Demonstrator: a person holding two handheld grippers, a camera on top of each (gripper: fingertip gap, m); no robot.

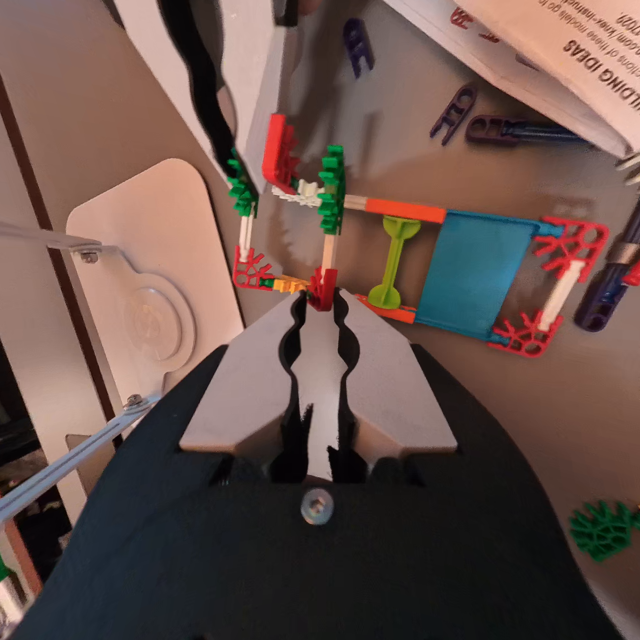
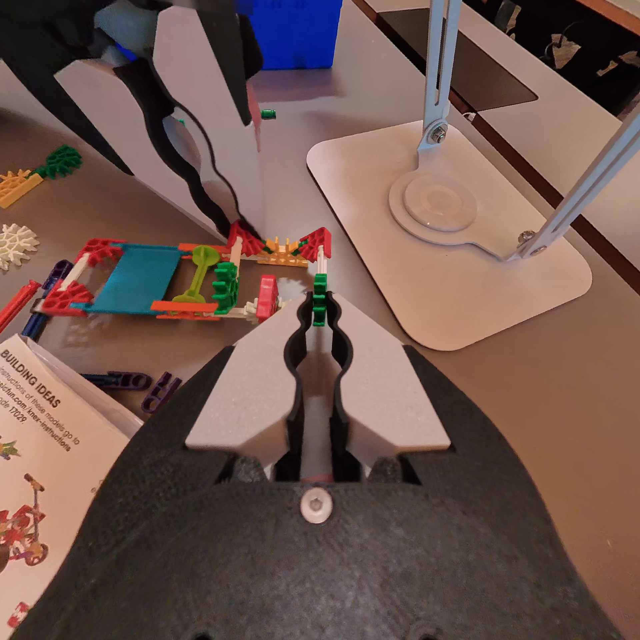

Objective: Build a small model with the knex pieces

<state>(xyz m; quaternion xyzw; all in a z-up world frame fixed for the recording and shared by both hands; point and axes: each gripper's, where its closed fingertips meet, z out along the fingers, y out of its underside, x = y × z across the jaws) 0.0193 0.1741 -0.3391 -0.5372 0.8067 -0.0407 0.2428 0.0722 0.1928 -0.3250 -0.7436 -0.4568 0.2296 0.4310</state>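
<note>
A toy model of rods and connectors, with a blue panel (image 1: 474, 270), lies on the grey table; it also shows in the right wrist view (image 2: 138, 273). My left gripper (image 1: 320, 294) is shut on a red corner connector (image 1: 322, 289) of the model, next to a yellow connector (image 1: 289, 284). My right gripper (image 2: 319, 296) is shut on a green toothed connector (image 2: 319, 301) at the model's other corner, joined by a white rod (image 2: 321, 261) to a red connector (image 2: 317, 242). In the left wrist view the right gripper (image 1: 239, 187) holds that green connector (image 1: 242, 194).
A white stand base (image 2: 450, 242) with metal struts sits right of the model. An instruction booklet (image 2: 45, 450) lies at the near left. Loose purple connectors (image 1: 453, 114), a green connector (image 1: 602, 533), a white snowflake connector (image 2: 15, 244) and a blue box (image 2: 298, 34) lie around. Tip to tip, the grippers are about 6 cm apart.
</note>
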